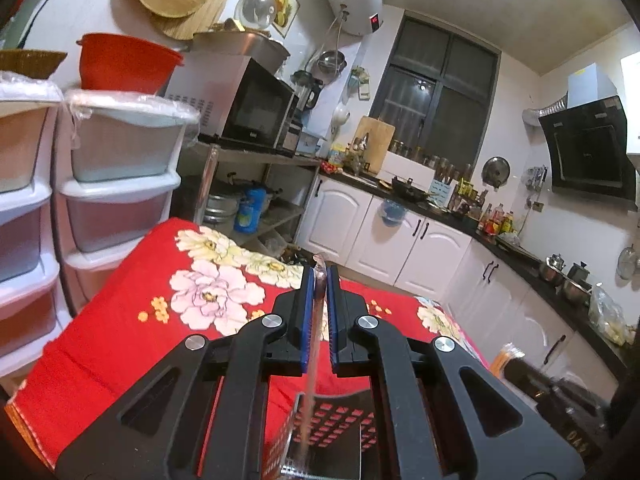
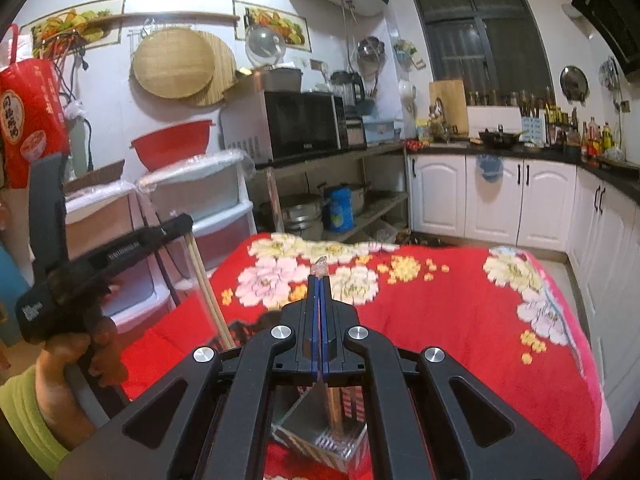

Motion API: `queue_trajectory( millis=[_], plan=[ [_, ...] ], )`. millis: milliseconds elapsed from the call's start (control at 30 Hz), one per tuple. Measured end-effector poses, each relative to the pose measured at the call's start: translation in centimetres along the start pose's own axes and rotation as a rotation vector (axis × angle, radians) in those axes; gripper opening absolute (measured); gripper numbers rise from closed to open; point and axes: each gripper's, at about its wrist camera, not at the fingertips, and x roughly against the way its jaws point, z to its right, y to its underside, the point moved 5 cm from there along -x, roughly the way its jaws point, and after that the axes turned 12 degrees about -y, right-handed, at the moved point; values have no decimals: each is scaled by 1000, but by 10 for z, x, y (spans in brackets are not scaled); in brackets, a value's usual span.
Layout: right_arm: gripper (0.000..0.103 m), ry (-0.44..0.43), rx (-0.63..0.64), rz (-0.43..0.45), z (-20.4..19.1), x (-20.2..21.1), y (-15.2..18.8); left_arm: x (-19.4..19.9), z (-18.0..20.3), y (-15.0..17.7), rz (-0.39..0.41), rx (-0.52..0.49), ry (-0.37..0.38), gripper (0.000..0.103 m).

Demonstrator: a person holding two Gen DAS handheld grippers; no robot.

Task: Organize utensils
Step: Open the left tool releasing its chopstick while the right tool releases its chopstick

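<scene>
Perforated metal holder cut off by the bottom edge behind the left gripper's arms, wrapped chopsticks largely hidden behind the right gripper's closed jaws, blurred dark object at lower right, unidentifiable

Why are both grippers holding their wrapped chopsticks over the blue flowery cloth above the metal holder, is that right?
Nearly. The cloth is red with flowers, not blue; both wrist views show that. The rest holds: the left gripper and the right gripper are each shut on wrapped chopsticks, above the metal holder.
</scene>
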Motion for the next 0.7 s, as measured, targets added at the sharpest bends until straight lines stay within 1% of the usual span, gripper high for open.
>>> queue_trajectory(
  millis=[100,233,300,333,367,400,433,467,500,567,700],
  plan=[
    [1,6,-8,-27,2,-2,10,1,-2,5,-6,2,7,1],
    [1,16,-8,-18,3,4,14,0,-7,10,-29,11,11,2],
    [2,24,-9,-19,2,7,15,0,-11,12,-40,21,18,4],
    [2,26,-10,-20,2,8,16,0,-13,13,-48,28,24,9],
    [6,29,-12,-23,2,10,17,0,-15,14,-58,34,30,12],
    [10,33,-17,-26,2,11,17,0,-16,15,-68,39,30,19],
    [22,37,-21,-26,3,13,18,0,-18,16,-74,42,25,22],
    [31,39,-23,-24,3,16,19,1,-19,18,-82,45,25,22],
    [31,45,-20,-24,2,19,20,2,-20,19,-86,46,29,23],
    [31,53,-13,-25,0,23,22,8,-19,23,-92,44,39,32],
    [33,64,-19,-37,-1,31,29,15,-20,27,-112,45,51,40]
  ],
)
